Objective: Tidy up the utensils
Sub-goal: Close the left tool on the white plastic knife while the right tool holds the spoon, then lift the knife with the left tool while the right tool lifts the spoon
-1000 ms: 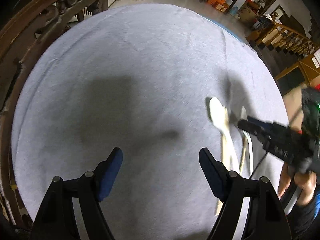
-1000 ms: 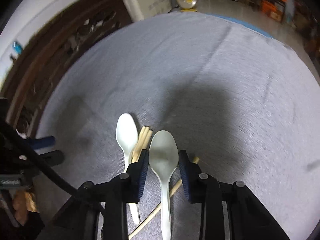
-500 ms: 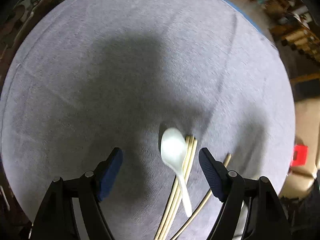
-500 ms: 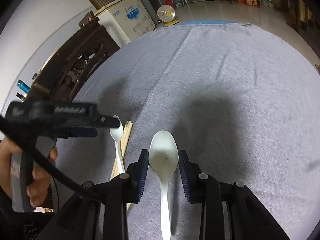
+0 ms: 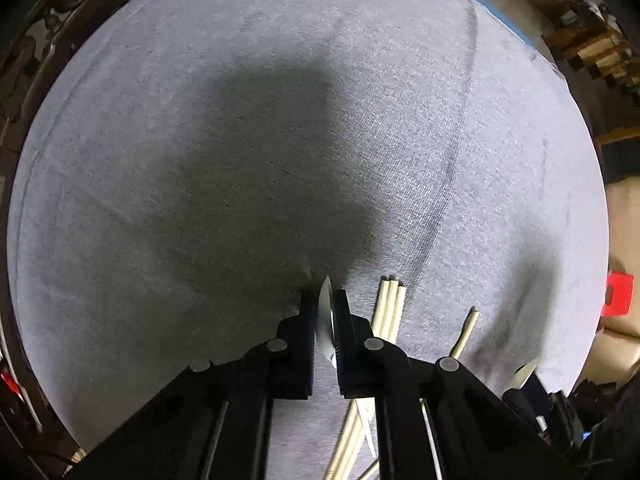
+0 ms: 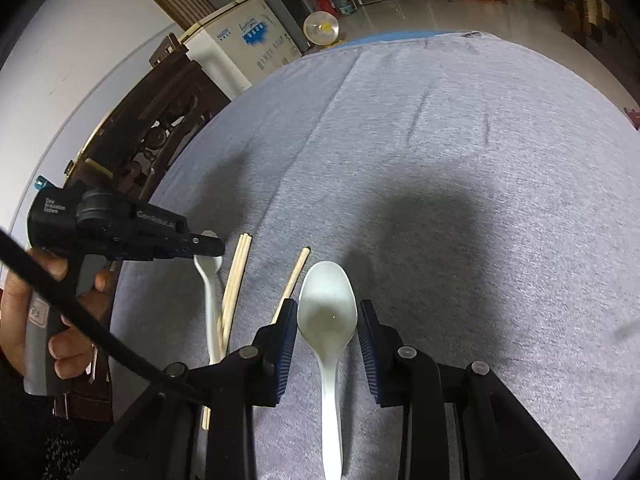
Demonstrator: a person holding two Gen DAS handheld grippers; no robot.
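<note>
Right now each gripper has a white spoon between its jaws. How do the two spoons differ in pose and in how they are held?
The left gripper has just closed on its spoon, clamping the bowl edge-on; the right gripper holds its spoon with the bowl face up. The left spoon lies beside the chopsticks; the right spoon lies apart from them. Both are white, over the grey cloth.
</note>
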